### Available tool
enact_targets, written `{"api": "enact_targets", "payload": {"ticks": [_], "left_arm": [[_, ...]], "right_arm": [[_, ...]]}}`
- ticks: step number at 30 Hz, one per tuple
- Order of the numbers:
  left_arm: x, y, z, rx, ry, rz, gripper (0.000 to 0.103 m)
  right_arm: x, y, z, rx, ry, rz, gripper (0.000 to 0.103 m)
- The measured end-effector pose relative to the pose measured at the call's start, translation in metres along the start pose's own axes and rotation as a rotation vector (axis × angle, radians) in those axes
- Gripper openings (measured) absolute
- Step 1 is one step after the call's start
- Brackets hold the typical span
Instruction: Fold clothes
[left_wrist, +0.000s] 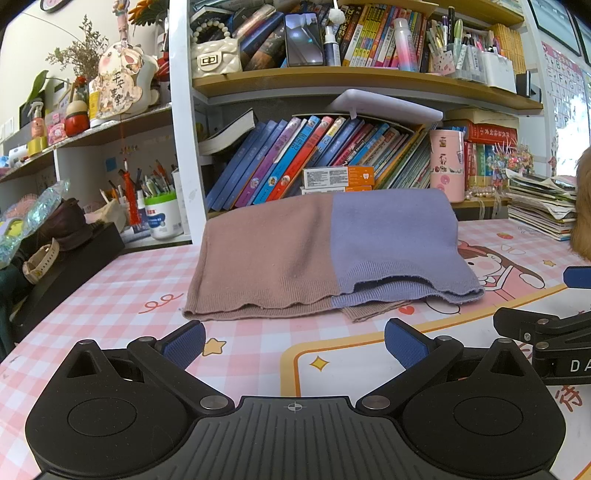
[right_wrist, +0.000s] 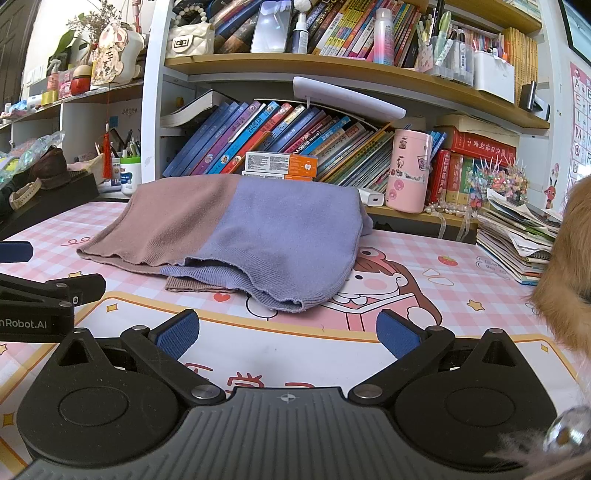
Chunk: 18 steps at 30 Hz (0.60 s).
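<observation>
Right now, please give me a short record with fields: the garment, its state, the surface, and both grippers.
garment: two-colour knit sweater, brown half and lilac half
state: folded over, layered hems towards the grippers, lying flat
surface: pink checked table mat
left gripper: open, empty, short of the hem
right gripper: open, empty, short of the lilac corner
behind: bookshelf

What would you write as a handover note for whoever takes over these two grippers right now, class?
Left gripper: open, empty, above the table, short of the sweater.
Right gripper: open, empty, beside the left one.
Sweater: brown and purple, on the table in front of the bookshelf, folded over in layers, hems facing the grippers.
Done: at least one fold.
Left: probably tidy the uneven hems and fold again.
</observation>
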<state>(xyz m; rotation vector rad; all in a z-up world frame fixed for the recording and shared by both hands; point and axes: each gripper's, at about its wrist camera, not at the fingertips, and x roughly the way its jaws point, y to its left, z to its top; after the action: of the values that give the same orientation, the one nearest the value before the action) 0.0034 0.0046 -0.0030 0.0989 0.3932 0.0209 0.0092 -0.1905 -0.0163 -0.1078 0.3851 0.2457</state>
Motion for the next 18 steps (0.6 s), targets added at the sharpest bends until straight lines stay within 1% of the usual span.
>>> {"api": "enact_targets", "payload": {"ticks": [18], "left_arm": [[0.0,-0.0001,0.0005,0.002,-0.002,-0.017,0.103]], "right_arm": [[0.0001,0.0005,-0.0002,0.002,0.002,0.001,0.103]]}}
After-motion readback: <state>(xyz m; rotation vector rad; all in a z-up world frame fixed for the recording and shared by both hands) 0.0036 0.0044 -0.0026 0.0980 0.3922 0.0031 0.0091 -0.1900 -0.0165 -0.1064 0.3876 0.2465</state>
